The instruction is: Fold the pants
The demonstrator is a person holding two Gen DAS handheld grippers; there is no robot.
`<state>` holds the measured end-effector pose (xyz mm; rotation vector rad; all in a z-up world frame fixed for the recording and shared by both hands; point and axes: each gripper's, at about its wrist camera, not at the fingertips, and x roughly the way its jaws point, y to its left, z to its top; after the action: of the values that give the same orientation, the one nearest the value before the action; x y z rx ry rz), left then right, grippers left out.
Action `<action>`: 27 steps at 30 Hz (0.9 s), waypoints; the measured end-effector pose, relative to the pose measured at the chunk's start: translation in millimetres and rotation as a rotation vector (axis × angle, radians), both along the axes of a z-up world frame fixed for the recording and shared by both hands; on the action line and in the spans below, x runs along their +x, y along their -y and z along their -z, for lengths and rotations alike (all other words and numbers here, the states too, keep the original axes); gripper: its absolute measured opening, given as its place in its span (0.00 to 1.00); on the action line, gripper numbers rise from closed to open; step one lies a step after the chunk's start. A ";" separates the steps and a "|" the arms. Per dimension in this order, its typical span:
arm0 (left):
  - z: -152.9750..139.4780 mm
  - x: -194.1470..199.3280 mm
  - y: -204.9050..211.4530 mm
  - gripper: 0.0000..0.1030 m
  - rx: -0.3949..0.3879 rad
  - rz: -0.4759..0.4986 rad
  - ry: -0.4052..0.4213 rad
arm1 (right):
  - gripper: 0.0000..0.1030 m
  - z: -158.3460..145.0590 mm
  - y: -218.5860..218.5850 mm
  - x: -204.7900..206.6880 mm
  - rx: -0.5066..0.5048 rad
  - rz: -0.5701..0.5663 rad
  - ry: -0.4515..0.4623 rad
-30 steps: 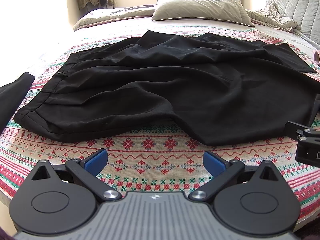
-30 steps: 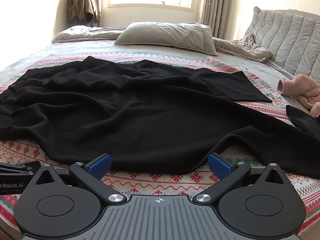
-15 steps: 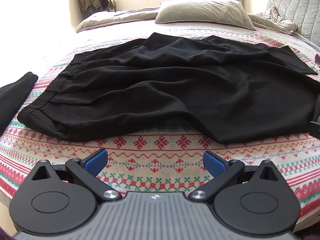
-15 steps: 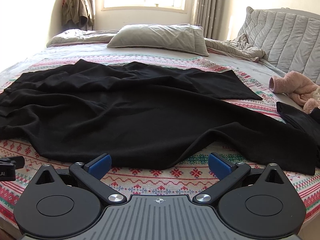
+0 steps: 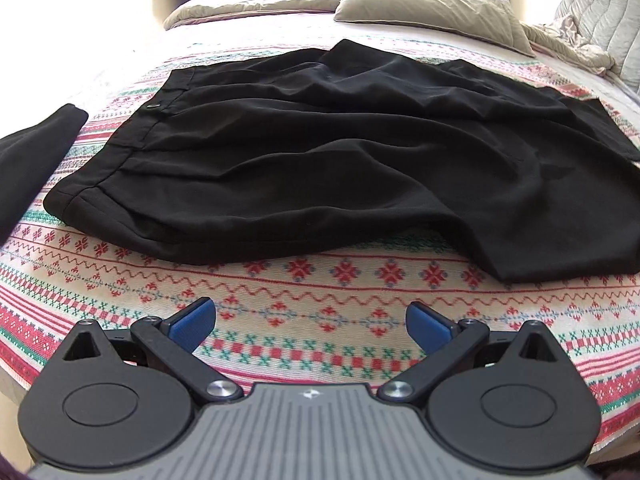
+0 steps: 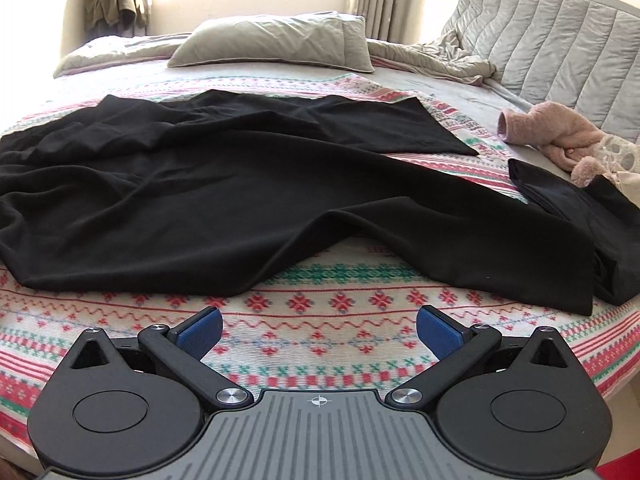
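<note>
Black pants (image 5: 320, 160) lie spread and wrinkled on the patterned bedspread (image 5: 320, 300). Their waistband with a button is at the left in the left wrist view. The two legs (image 6: 280, 184) run to the right in the right wrist view, the near leg ending at the right. My left gripper (image 5: 311, 320) is open and empty, above the bedspread just short of the pants' near edge. My right gripper (image 6: 318, 326) is open and empty, also short of the near edge, in front of the gap between seat and near leg.
Another black garment (image 5: 28, 160) lies at the left and a folded black one (image 6: 580, 208) at the right. A pink fleece garment (image 6: 556, 136) lies beyond it. Pillows (image 6: 272, 40) and a quilted headboard (image 6: 560, 40) are at the back.
Both grippers have drawn back and turned a little: more bedspread shows in front of the pants. The other gripper has left both views. Both stay open.
</note>
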<state>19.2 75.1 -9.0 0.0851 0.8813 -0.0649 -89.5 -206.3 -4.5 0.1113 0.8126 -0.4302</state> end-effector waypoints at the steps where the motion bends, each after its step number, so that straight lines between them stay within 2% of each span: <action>1: -0.4 1.7 -6.5 1.00 -0.014 -0.003 0.000 | 1.00 0.2 3.8 -1.5 -0.002 0.004 -0.003; 4: -1.4 9.4 -28.9 1.00 -0.084 -0.019 -0.007 | 1.00 -0.5 19.9 -6.1 0.010 0.012 -0.008; 7: 0.7 15.5 -55.5 1.00 -0.188 -0.030 -0.032 | 1.00 -0.6 45.3 -13.7 0.073 0.032 -0.004; 11: 4.4 20.7 -90.0 0.98 -0.324 -0.061 -0.028 | 1.00 6.1 91.2 -30.9 0.235 0.097 0.033; 15: 4.0 24.0 -121.2 0.91 -0.450 -0.178 0.019 | 0.99 18.9 137.8 -46.1 0.410 0.205 0.089; 19: 8.3 30.4 -145.3 0.77 -0.528 -0.344 0.088 | 0.96 28.8 171.1 -61.9 0.519 0.331 0.210; 23: 16.1 43.7 -163.5 0.64 -0.612 -0.460 0.119 | 0.85 33.8 193.4 -66.1 0.503 0.433 0.267; 27: 17.0 49.6 -178.2 0.37 -0.625 -0.543 0.147 | 0.74 40.4 214.4 -69.8 0.492 0.520 0.332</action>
<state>68.8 253.3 -25.9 -0.7237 0.6804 0.1732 -159.3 -420.7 -44.9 0.8441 0.5389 -0.6713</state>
